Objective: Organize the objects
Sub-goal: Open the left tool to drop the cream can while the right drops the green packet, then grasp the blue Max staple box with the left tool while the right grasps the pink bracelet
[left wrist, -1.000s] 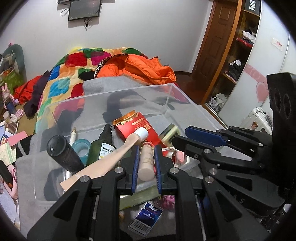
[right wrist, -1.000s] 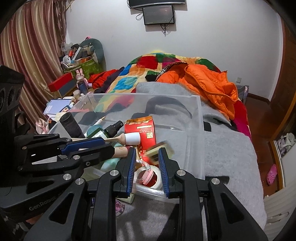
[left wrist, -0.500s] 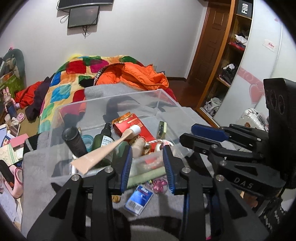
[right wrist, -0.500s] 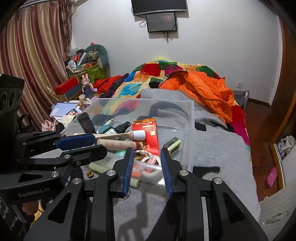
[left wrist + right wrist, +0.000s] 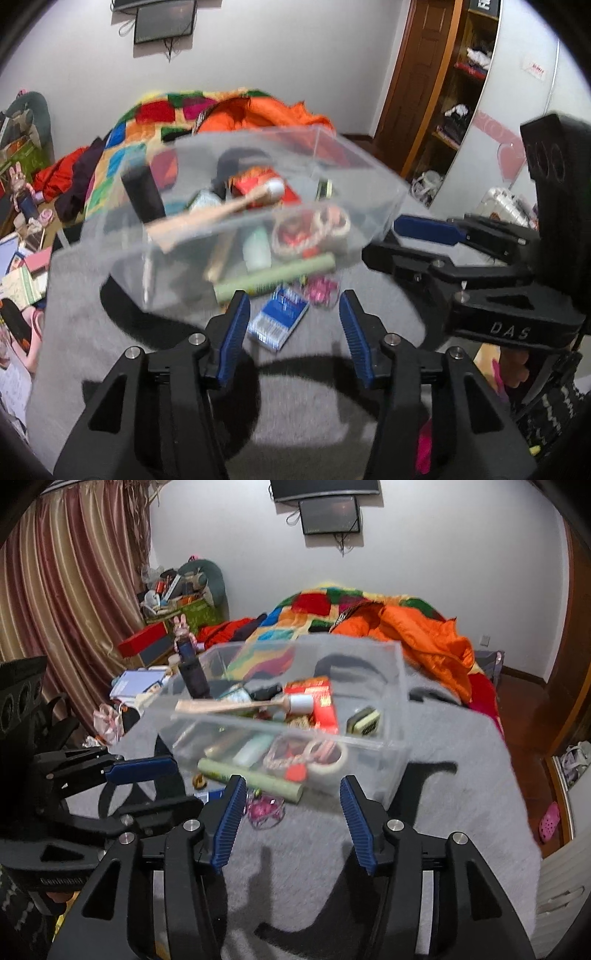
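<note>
A clear plastic bin [image 5: 384, 206] [image 5: 400, 753] stands on the grey blanket [image 5: 314, 387] [image 5: 461, 812]. It holds a beige tube [image 5: 207, 218] [image 5: 236, 706], a red box [image 5: 319, 701], tape rolls [image 5: 325, 225] [image 5: 325, 755], a black bottle [image 5: 142, 194] and more. In front of it lie a green tube [image 5: 273, 277] [image 5: 251, 775], a blue packet [image 5: 279, 319] and a pink hair clip [image 5: 321, 290] [image 5: 264, 808]. My left gripper [image 5: 293, 332] and right gripper [image 5: 291, 814] are both open and empty, back from the bin.
A colourful quilt [image 5: 317, 609] and an orange jacket [image 5: 424, 638] lie behind the bin. Cluttered boxes and books sit at the left [image 5: 147, 679]. A wardrobe and door stand at the right [image 5: 443, 92].
Both grippers have opened wide and pulled back from the bin. The left let go of a beige bottle, the right of a small green item; both now lie in the bin.
</note>
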